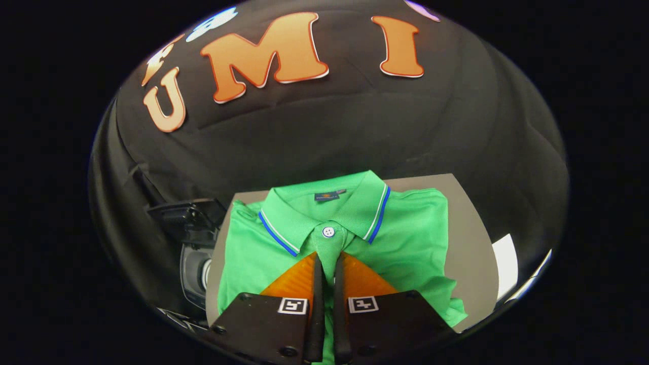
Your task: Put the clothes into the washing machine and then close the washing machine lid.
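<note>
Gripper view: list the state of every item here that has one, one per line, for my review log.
Green polo shirt: folded, lying flat on the grey surface, collar buttoned, not yet in the machine.
Gripper: fingers nearly together, pinching a narrow fold of the shirt's placket just below the button.
Washing machine: beside the surface, lid raised open.

Green polo shirt point(405, 238), blue-white collar trim, folded flat on grey table point(471, 238); placket pinched between fingers point(318, 274).
</note>
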